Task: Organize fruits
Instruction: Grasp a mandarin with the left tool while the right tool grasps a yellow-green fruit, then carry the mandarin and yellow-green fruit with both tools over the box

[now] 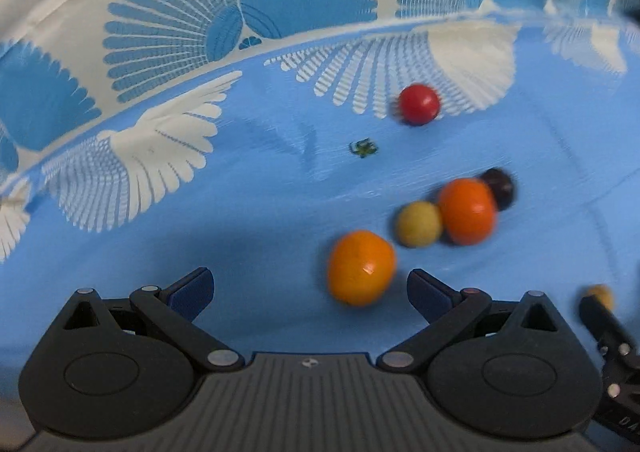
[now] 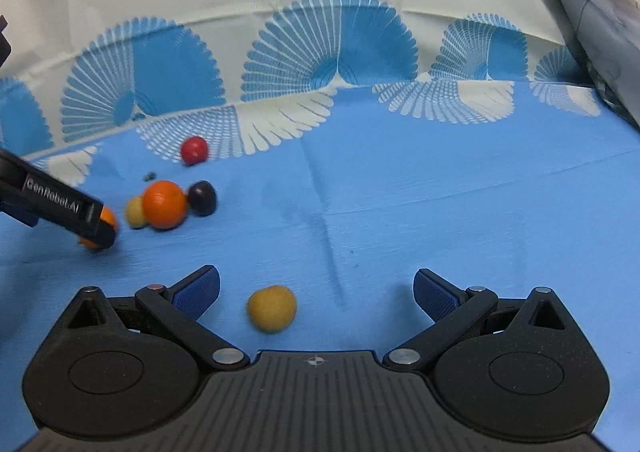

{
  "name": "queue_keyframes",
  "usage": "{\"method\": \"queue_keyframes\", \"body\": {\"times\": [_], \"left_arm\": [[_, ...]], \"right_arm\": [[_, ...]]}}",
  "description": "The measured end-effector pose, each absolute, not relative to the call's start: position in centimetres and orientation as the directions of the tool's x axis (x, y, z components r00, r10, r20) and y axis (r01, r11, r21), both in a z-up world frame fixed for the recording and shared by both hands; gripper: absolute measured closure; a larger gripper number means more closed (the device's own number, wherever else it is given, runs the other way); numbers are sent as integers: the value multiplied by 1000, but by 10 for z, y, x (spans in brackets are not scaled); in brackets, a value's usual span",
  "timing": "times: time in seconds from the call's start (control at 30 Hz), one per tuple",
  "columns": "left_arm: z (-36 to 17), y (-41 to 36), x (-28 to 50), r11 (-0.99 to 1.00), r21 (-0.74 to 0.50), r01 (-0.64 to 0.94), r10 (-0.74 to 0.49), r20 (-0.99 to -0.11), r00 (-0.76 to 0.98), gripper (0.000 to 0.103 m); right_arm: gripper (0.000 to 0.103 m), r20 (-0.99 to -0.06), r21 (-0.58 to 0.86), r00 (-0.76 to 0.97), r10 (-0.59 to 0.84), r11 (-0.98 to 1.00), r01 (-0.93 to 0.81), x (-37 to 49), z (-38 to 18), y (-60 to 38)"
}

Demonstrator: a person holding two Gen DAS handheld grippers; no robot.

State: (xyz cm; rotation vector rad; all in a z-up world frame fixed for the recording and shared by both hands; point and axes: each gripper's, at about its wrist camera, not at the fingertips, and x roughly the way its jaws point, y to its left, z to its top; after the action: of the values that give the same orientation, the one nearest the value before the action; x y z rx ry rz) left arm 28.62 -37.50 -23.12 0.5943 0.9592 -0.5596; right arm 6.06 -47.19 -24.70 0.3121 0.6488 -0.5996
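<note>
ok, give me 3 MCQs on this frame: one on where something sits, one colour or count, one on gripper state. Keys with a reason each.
1. Where is the yellow fruit lying apart from the others?
A. between the right gripper's open fingers
B. touching the red fruit
C. on the white curtain

2. How many fruits form the touching cluster past the left gripper?
A. one
B. three
C. six

3. What state is the right gripper in?
A. shut on a fruit
B. open, holding nothing
C. out of view

Key:
1 A: the right wrist view shows it on the blue cloth between the two blue pads, touching neither.
2 B: the pale yellow fruit, deep orange fruit and dark purple fruit sit together; the red fruit and light orange fruit lie apart.
3 B: its fingers are spread wide around the fruit.
</note>
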Motion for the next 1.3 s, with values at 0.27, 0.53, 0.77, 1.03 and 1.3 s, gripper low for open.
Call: {"method": "queue_keyframes", "body": {"times": [0.27, 0.53, 0.77, 1.03, 1.3], "left_arm": [[-242, -373, 304, 740, 122, 661, -229, -879, 418, 0], [-221, -371, 288, 690, 101, 717, -257, -892, 372, 64], [-175, -333, 265, 723, 51, 689, -309, -868, 389, 64], [-96, -264, 193, 734, 50, 678, -318, -856, 408, 64], [-23, -146, 93, 758, 3, 652, -367, -824, 431, 64]], "right_arm": [[1, -640, -27, 611, -466, 808, 589, 73, -260, -459], [76, -656, -12, 630, -415, 840, 542, 69, -246, -437], [75, -616, 47, 667, -420, 825, 563, 41, -196, -431], [75, -525, 122, 760, -384, 849, 514, -22, -107, -370], [75, -482, 190, 834, -268, 897, 398, -100, -39, -270]]}}
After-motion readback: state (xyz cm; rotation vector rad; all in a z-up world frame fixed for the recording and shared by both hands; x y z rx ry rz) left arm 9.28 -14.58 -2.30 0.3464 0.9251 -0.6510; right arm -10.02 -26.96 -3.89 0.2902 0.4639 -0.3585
